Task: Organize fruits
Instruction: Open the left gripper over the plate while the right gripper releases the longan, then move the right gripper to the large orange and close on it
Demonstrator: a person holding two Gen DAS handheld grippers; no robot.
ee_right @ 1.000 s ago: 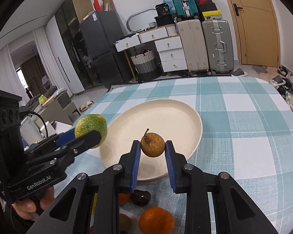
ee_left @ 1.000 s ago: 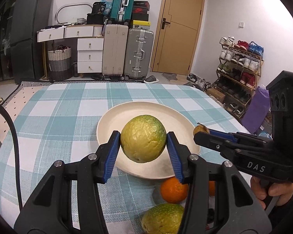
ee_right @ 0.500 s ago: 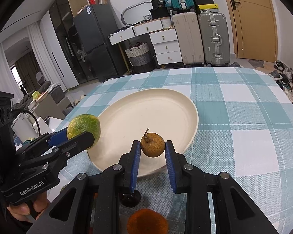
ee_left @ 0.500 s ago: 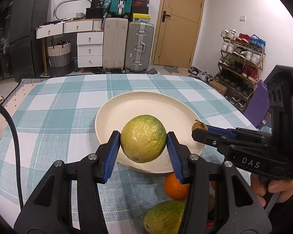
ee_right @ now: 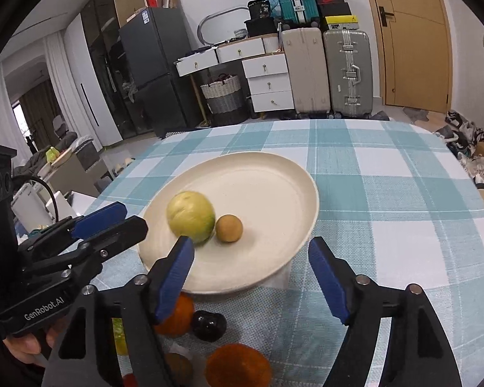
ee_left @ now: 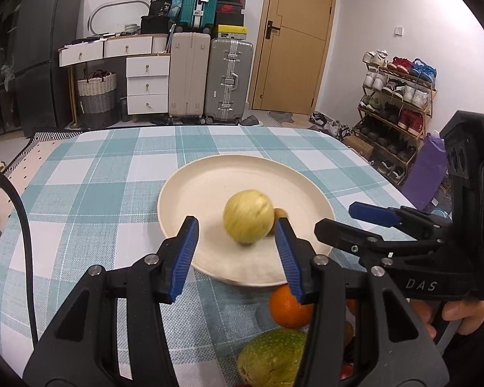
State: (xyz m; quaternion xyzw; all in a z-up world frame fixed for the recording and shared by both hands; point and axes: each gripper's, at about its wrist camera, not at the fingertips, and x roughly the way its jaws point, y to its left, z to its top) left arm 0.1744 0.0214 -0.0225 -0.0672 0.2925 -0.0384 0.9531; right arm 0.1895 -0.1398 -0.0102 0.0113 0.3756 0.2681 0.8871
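Since the earlier frame, both fruits have left the fingers and now lie in the round cream plate [ee_left: 190,193]: the large yellow-green citrus fruit [ee_left: 248,216] (blurred in both views) sits near the plate's near edge, with the small round brown fruit [ee_right: 229,228] just beside it. Left gripper [ee_left: 237,254]: fingers spread, nothing between the blue pads, though the opening is wider in the frames than a second ago. Right gripper [ee_right: 251,274]: jaws have just been opening; the fingers stand wide apart and empty above the plate's near rim. On the counter with the teal-and-white checked cloth [ee_right: 387,200], in front of the plate, lie a round orange fruit [ee_left: 288,306], a second green citrus fruit [ee_left: 271,358], another orange fruit [ee_right: 238,366] and a small glossy black fruit [ee_right: 208,324].
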